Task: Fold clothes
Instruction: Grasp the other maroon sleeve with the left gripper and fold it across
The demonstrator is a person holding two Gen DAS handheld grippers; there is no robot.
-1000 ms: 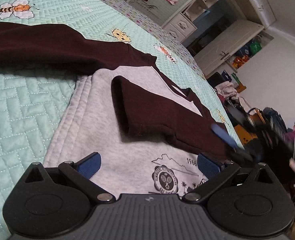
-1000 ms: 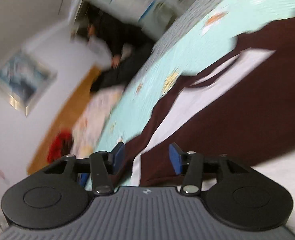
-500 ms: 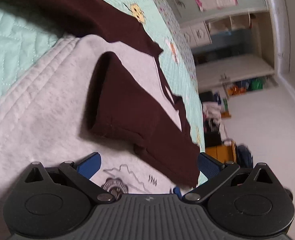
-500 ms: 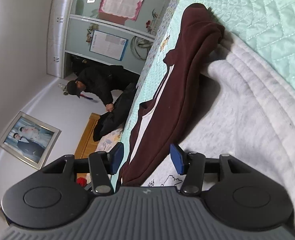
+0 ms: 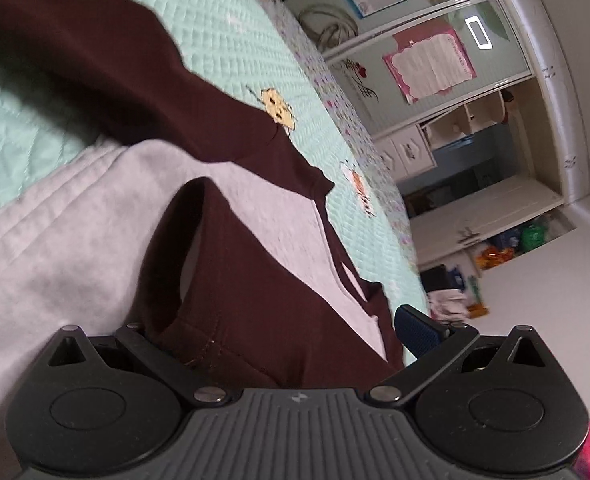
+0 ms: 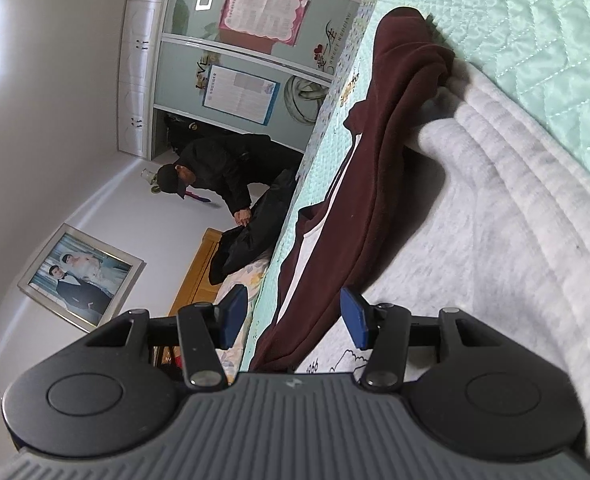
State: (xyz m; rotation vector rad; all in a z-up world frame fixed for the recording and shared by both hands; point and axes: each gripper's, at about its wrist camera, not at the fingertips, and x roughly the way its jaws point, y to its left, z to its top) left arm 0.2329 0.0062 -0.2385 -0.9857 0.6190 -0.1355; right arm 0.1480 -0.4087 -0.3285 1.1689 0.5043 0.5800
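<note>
A grey and maroon sweatshirt (image 5: 255, 216) lies flat on a mint quilted bed (image 5: 223, 44), one maroon sleeve (image 5: 231, 280) folded across it between the spread left tongs (image 5: 271, 332), while the right tongs (image 6: 293, 318), half spread, straddle its maroon edge without pinching.

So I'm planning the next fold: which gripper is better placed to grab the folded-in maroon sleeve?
Probably left. The left gripper has its jaws open around the sleeve cuff. The right gripper is open too, facing the sweatshirt's side edge.

Left gripper's (image 5: 279, 332) near-side blue pad hidden behind maroon sleeve cuff (image 5: 199, 344), sweatshirt's (image 6: 495, 280) chest print mostly hidden
</note>
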